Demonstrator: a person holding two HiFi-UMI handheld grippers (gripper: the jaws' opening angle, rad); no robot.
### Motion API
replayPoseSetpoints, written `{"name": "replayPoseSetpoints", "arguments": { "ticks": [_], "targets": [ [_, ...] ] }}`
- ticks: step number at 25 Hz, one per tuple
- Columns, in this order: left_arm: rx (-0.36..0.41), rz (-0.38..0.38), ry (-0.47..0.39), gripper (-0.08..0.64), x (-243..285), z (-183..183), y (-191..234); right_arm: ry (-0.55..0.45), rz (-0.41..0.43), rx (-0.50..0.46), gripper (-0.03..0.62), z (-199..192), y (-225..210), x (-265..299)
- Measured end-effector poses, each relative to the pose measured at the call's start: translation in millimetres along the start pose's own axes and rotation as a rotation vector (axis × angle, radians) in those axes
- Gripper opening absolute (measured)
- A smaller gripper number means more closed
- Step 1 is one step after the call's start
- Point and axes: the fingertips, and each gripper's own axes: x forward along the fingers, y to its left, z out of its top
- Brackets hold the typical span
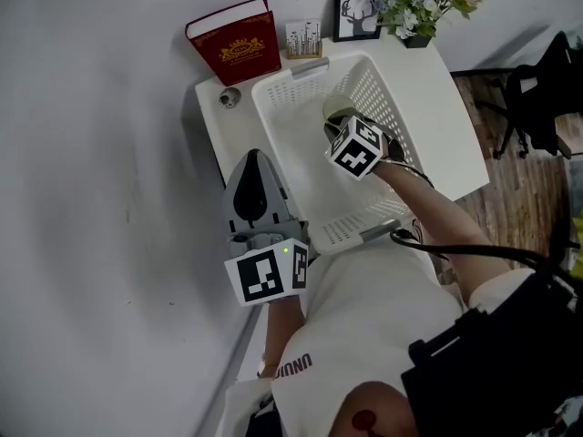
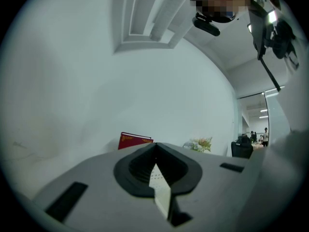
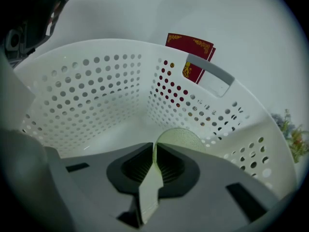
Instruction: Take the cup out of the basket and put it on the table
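The left gripper [image 1: 256, 158] was held level in front of the torso, with its jaws closed together and nothing between them. The left forearm [image 1: 276, 330] ran back from it close to the body. The right gripper [image 3: 154, 148] pointed steeply down and forward at the end of the extended right forearm [image 1: 442, 209], with its jaws nearly together and clamped on the thin wall of the cup [image 3: 179, 138].
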Motion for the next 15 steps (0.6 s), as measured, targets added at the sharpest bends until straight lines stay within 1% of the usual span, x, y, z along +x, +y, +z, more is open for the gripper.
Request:
{"name": "replayPoseSetpoints", "arguments": {
  "ticks": [7, 15],
  "targets": [
    [0.000, -0.003, 0.001, 0.011, 0, 0, -1, -0.038, -0.018, -0.023, 0.040, 11, 0, -11],
    [0.001, -0.009, 0.001, 0.011, 1, -1, -4, -0.078, -0.077, -0.069, 0.038, 20, -4, -23]
  ]
}}
